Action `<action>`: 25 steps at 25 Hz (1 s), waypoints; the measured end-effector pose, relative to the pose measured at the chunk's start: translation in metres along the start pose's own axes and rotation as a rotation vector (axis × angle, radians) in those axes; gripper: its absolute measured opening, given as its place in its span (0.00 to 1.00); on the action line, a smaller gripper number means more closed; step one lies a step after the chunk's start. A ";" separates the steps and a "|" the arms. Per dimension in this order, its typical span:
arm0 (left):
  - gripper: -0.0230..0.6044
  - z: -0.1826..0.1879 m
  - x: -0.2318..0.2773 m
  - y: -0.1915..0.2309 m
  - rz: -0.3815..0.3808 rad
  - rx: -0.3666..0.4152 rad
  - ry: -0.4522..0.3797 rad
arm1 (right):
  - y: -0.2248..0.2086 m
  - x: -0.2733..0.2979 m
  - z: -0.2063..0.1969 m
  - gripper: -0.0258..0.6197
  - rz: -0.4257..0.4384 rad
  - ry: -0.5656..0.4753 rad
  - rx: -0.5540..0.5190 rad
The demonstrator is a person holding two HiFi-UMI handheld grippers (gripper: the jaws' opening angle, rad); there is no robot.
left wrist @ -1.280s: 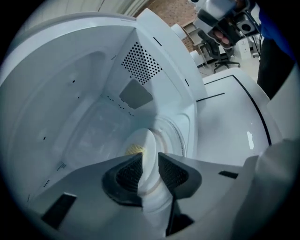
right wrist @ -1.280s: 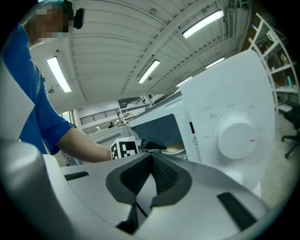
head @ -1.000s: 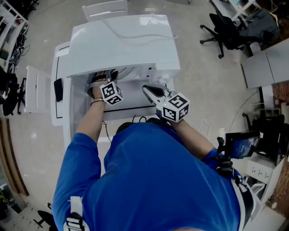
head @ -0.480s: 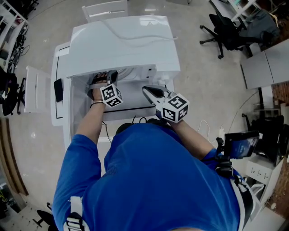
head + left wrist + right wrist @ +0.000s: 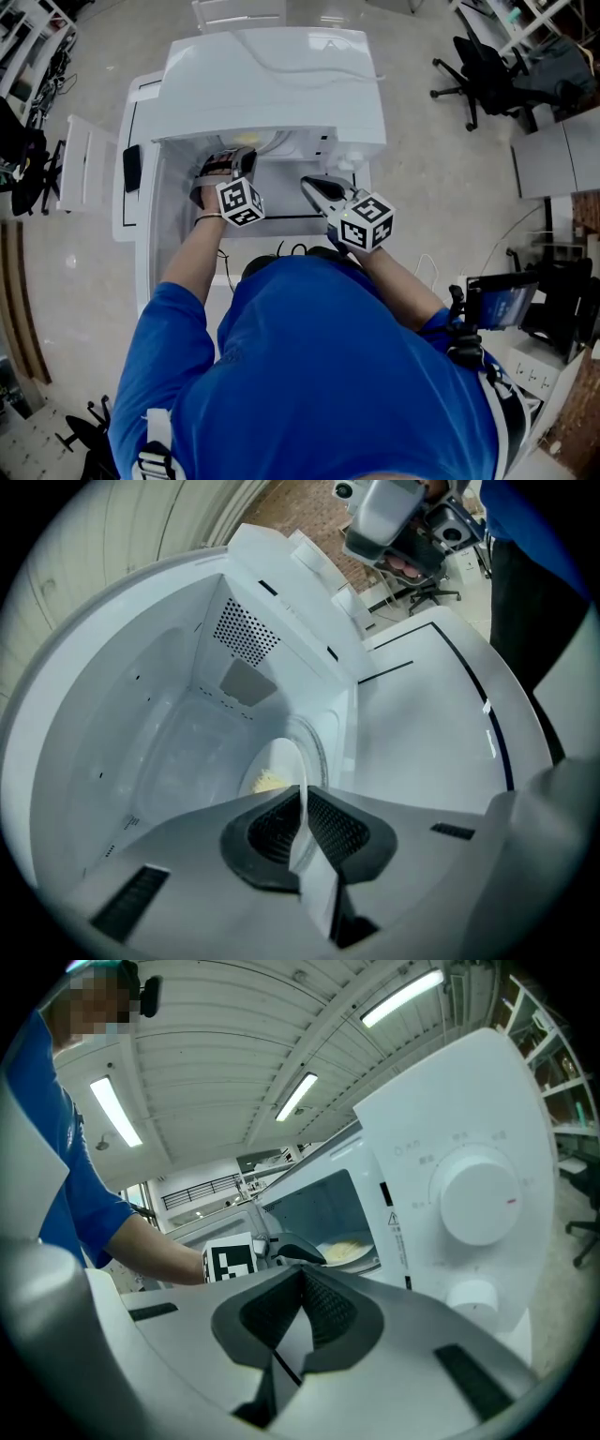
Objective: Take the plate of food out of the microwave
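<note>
Right now the left gripper [image 5: 302, 803] is clamped on the near rim of the plate [image 5: 281, 761], which is inside the microwave [image 5: 272, 84] with yellowish food [image 5: 269, 782] on it. The right gripper [image 5: 302, 1277] hangs outside near the dial [image 5: 478, 1194], jaws together on nothing. The plate looks stiff, smooth and breakable, so I'd guess a one-sided rim pinch could let it tip or slip; better to keep it level and support the free side

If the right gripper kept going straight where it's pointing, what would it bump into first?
Probably the left gripper, which holds the plate in the open microwave just ahead of the shut right gripper. Depth is hard to judge, so it might slip past into the microwave.
</note>
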State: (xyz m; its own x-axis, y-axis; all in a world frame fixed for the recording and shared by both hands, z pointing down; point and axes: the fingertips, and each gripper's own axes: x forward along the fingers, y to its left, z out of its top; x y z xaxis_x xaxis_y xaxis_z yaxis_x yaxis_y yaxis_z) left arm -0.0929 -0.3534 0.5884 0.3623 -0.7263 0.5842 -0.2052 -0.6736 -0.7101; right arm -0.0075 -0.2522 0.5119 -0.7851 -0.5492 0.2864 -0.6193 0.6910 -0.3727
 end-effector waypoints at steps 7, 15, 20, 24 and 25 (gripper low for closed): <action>0.09 0.005 -0.013 -0.014 -0.006 -0.005 0.004 | 0.003 0.001 -0.009 0.04 0.018 0.009 0.024; 0.09 0.007 -0.025 -0.027 -0.013 -0.005 0.006 | 0.002 0.004 -0.017 0.04 0.026 0.012 0.068; 0.09 0.006 -0.027 -0.028 -0.012 -0.027 0.004 | 0.002 0.010 -0.021 0.04 0.031 0.008 0.126; 0.09 0.005 -0.029 -0.029 -0.015 -0.047 -0.003 | 0.001 0.014 -0.022 0.04 0.034 0.007 0.155; 0.09 0.005 -0.029 -0.028 -0.014 -0.053 -0.007 | 0.001 0.015 -0.021 0.04 0.033 0.006 0.158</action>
State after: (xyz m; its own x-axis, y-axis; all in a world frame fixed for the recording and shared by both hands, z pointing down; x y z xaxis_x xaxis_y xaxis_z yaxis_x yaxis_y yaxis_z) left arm -0.0928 -0.3123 0.5895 0.3719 -0.7156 0.5912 -0.2475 -0.6903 -0.6799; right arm -0.0200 -0.2494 0.5343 -0.8051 -0.5247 0.2767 -0.5851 0.6256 -0.5160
